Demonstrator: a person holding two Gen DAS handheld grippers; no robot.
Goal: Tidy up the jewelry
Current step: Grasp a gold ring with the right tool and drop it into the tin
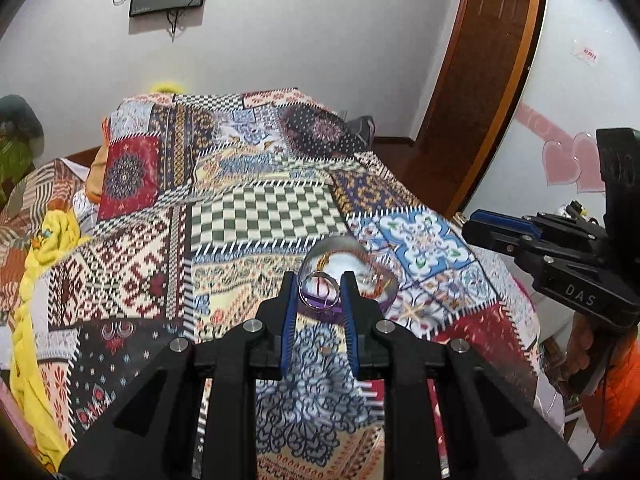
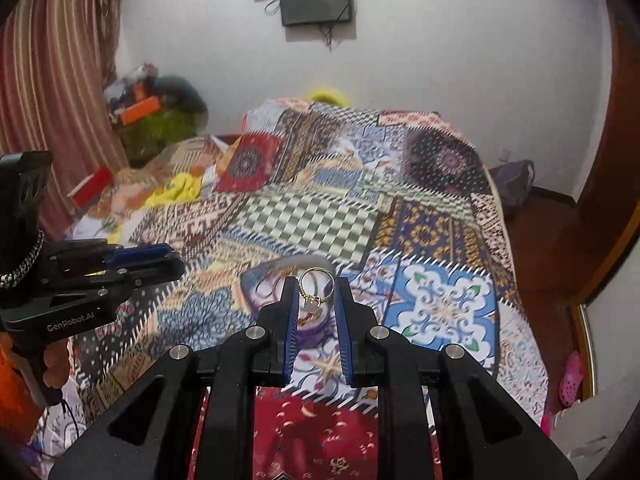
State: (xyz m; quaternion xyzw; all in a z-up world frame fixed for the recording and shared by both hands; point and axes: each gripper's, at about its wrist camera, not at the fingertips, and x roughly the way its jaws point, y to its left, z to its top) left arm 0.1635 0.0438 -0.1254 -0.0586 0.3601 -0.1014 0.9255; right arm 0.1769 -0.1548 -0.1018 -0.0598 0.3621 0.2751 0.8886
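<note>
**Two rings held above the jewelry dish**

The left gripper (image 1: 320, 284) pinches a clear, glassy ring (image 1: 320, 292) between its blue fingers (image 1: 289, 320), and the right gripper (image 2: 316, 290) pinches a thin gold ring (image 2: 316, 284) with a pale stone at its lower edge. Both rings hang in the air over a shallow clear dish (image 1: 384, 284) with a purple base, which sits on the patchwork bedspread (image 1: 260, 208) of the bed.

Judging by the task, the step in hand is carrying the rings to wherever they belong. To do it well, keep each ring squarely across the pads and the grip steady, since a thin hoop held only at its edges could twist out and vanish into the busy pattern below. Moving one hand at a time would keep the two grippers apart.

The dish is blurred and partly covered by the fingers in both views, so what else lies in it is unclear; something gold-toned shows there. No ring box or stand can be made out, and the bed's near edge is hidden behind the gripper bodies
</note>
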